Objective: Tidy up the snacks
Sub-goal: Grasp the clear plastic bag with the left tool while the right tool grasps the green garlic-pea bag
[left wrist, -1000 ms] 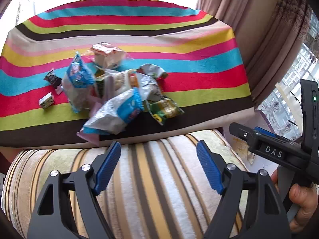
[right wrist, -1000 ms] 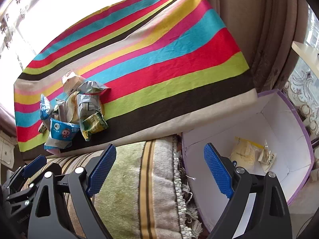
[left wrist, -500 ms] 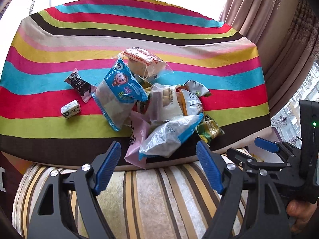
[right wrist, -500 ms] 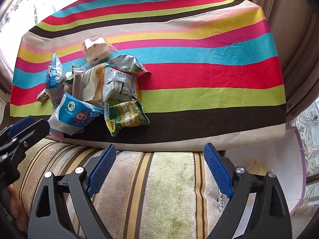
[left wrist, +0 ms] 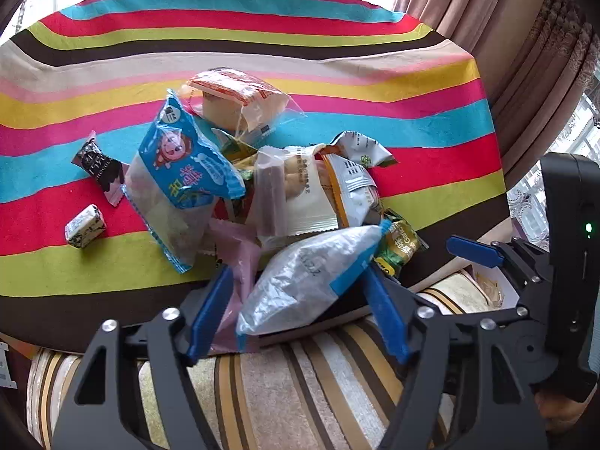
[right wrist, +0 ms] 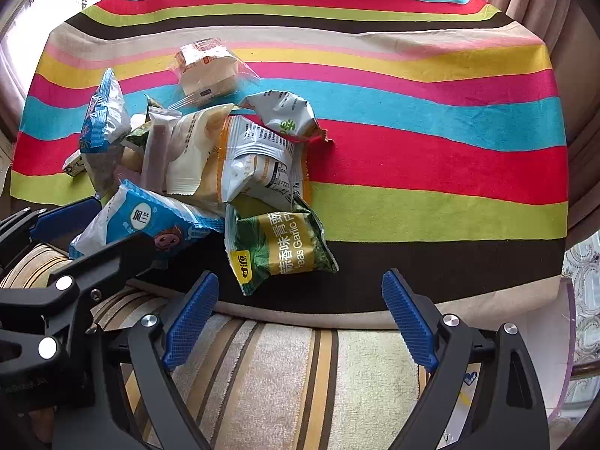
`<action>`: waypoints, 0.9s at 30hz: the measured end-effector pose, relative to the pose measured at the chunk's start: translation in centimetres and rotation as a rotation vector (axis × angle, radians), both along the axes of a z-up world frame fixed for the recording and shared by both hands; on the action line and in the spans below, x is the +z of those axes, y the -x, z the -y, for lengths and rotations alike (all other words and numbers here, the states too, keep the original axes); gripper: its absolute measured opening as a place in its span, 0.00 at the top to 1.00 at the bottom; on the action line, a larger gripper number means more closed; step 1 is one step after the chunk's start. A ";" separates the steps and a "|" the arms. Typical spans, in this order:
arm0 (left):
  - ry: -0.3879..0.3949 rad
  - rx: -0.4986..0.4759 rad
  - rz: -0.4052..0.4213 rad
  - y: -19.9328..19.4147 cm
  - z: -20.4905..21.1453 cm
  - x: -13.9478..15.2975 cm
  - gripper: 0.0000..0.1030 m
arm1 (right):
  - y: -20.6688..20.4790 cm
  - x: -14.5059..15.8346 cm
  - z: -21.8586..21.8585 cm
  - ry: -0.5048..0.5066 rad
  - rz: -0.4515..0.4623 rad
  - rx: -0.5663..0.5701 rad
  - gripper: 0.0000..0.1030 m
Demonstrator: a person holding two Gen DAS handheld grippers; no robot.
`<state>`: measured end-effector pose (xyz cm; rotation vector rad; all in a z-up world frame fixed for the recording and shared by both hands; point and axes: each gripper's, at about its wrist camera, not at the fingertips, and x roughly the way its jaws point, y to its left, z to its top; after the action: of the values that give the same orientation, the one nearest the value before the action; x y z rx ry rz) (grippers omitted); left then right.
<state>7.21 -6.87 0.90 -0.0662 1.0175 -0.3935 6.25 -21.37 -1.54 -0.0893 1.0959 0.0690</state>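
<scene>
Blue-and-silver snack packet [left wrist: 311, 281] sits between left gripper [left wrist: 296, 311] pads, jaws just closing, contact unclear; right gripper [right wrist: 300, 318] open, empty; snack pile [right wrist: 210, 157] on striped cloth [right wrist: 431, 157]; striped cushion [right wrist: 285, 382] below, curtain [left wrist: 525, 56] right.

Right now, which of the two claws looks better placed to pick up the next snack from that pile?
Left. The left gripper already has the silver and blue snack bag between its blue pads, jaws closing in. The right gripper is open over the striped cushion, with the green garlic pea packet still ahead of it.
</scene>
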 end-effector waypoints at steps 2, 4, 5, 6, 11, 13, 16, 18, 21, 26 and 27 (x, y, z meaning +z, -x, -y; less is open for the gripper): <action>0.003 0.002 -0.003 -0.1 -0.1 -0.1 0.41 | -0.4 -0.2 -0.3 0.002 -0.001 0.006 0.17; 0.014 -0.002 -0.006 -0.2 -0.2 -0.2 0.42 | -0.8 -0.5 -0.3 0.001 -0.005 0.005 0.18; 0.019 -0.001 -0.008 -0.3 -0.3 -0.3 0.42 | -0.9 -0.6 -0.3 -0.002 -0.006 0.004 0.19; 0.024 -0.001 -0.009 -0.3 -0.4 -0.3 0.42 | -1.0 -0.7 -0.3 -0.004 -0.006 0.004 0.19; 0.044 -0.016 0.009 -0.3 -0.4 0.0 0.56 | -1.9 -1.2 0.2 -0.035 -0.015 0.000 0.34; 0.056 -0.033 0.012 -0.2 -0.3 0.2 0.60 | -2.0 -1.2 0.4 -0.046 -0.012 0.003 0.39; 0.062 -0.043 0.010 -0.2 0.0 0.1 0.61 | -2.0 -1.2 0.5 -0.055 -0.006 0.008 0.44; 0.061 -0.046 0.010 -0.1 0.1 0.1 0.61 | -2.0 -1.2 0.6 -0.058 -0.003 0.008 0.46; 0.064 -0.052 0.002 -0.2 0.4 0.0 0.61 | -1.8 -1.1 0.7 -0.064 0.004 0.000 0.53; 0.055 -0.041 0.013 0.2 0.7 0.2 0.66 | -1.1 -0.7 1.5 -0.109 0.014 -0.018 0.55; 0.056 -0.037 0.015 0.3 0.6 0.2 0.66 | -0.9 -0.6 1.7 -0.117 0.019 -0.021 0.56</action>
<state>6.96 -7.52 1.13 -0.0951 0.9939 -0.4554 7.13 -23.11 -2.09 0.0272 1.0709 0.1128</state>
